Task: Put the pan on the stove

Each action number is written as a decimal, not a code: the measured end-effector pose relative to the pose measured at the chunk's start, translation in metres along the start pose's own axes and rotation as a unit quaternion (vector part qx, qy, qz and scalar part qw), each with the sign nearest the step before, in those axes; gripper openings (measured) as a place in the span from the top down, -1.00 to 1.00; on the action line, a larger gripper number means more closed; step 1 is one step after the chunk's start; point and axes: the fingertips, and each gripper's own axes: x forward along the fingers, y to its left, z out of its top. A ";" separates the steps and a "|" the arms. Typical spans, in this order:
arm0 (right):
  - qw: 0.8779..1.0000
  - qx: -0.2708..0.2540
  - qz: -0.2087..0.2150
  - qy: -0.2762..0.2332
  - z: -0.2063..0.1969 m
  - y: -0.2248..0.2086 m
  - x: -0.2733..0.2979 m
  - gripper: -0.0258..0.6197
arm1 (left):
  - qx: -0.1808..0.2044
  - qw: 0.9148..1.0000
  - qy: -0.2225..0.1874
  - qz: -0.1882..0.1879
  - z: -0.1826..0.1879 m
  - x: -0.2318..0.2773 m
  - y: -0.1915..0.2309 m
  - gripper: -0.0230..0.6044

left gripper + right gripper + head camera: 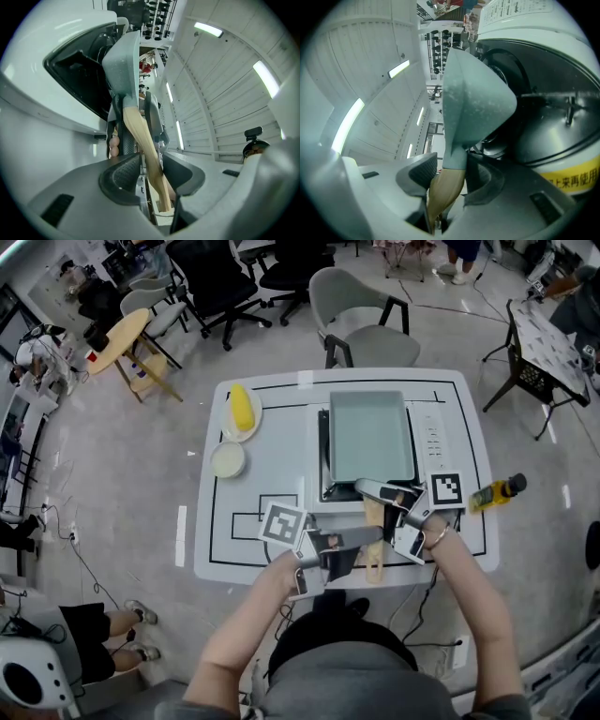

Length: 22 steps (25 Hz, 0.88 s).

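Two hand-held grippers: both are set on the one wooden handle, judged so that the long pan is steadied from two places.
Pan: it lies flat on the stove, near the middle of the desk. The handle is pointed back toward the person.
Left hand-held gripper: its jaws stand apart with the handle between them. A gap is seen beside the wood at one pad, so no clamp is judged there. It is placed toward the handle's free end.
Right hand-held gripper: it is clamped on the handle just where the wood meets the pan's body. That is the stiffest spot for guiding the weight.
Progress: the placing is judged all but done, as the pan is already seated on the stove. Only the right grip is left to be let go.
Next move: the right jaws should be parted before anything is drawn back.
Risk: the pan could be dragged off centre if the handle is pulled while clamped.
Other things: a plate with corn and a bowl are kept left of the stove. A bottle lies at the desk's right edge, well apart.
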 end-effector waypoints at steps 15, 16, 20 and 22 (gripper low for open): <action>1.000 0.005 0.001 -0.007 0.001 -0.002 -0.001 0.39 | 0.240 0.928 -0.162 0.233 0.073 -0.095 0.005 0.55; 1.000 0.005 0.001 -0.008 0.001 -0.002 -0.001 0.39 | 0.265 0.914 -0.167 0.259 0.078 -0.100 0.004 0.57; 1.000 0.003 0.003 -0.009 0.002 -0.001 -0.001 0.38 | 0.352 0.848 -0.189 0.349 0.095 -0.114 0.000 0.63; 1.000 0.003 0.004 -0.011 0.002 -0.001 -0.001 0.38 | 0.389 0.814 -0.198 0.384 0.102 -0.119 -0.005 0.70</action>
